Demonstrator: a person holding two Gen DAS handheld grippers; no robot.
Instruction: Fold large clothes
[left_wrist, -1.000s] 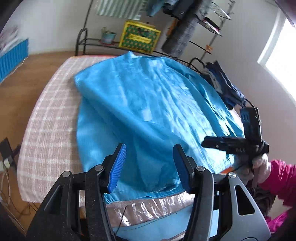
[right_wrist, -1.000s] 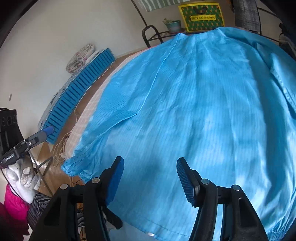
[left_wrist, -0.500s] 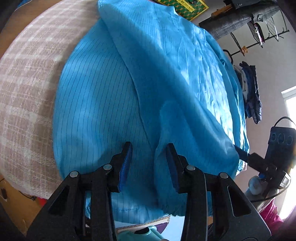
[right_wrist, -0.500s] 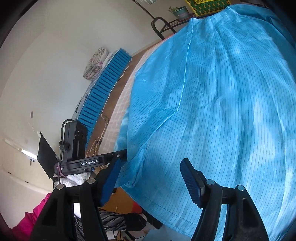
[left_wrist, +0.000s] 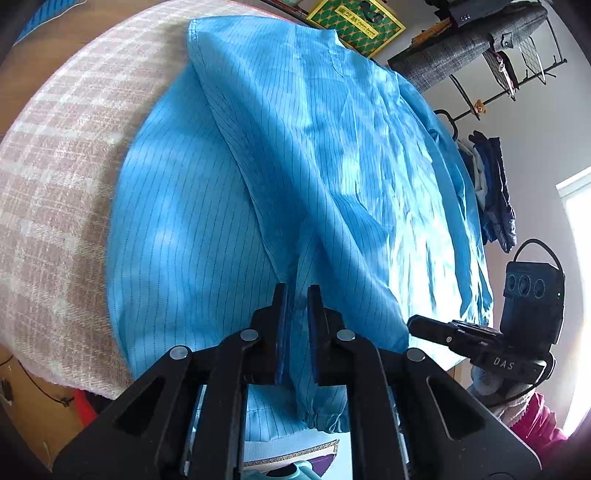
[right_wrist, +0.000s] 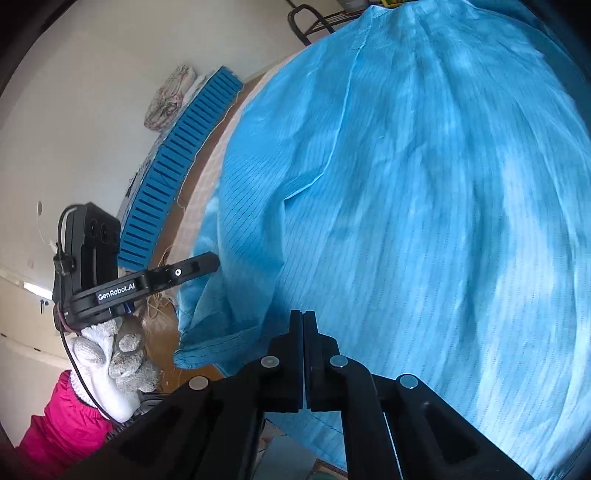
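Note:
A large blue pinstriped garment (left_wrist: 295, 155) lies spread on a bed with a pink plaid cover (left_wrist: 55, 192). My left gripper (left_wrist: 297, 291) is at the near hem, its jaws closing on a raised fold of the sleeve (left_wrist: 301, 350) that runs between the pads. In the right wrist view this left gripper (right_wrist: 212, 260) meets the garment's left edge. My right gripper (right_wrist: 303, 314) has its jaws pressed together at the garment's (right_wrist: 406, 221) near edge, and its tip (left_wrist: 410, 321) touches the cloth's right corner. A white-gloved hand (right_wrist: 110, 354) in a pink sleeve holds the left gripper.
A yellow and green box (left_wrist: 354, 22) and a clothes rack with dark garments (left_wrist: 491, 199) stand beyond the bed. A blue slatted crate (right_wrist: 177, 170) leans by the wall on the left. Wooden floor shows beside the bed's edge.
Both grippers dropped to the garment's near edge. The left jaws narrowed onto a sleeve fold. The right jaws went from wide apart to fully together.

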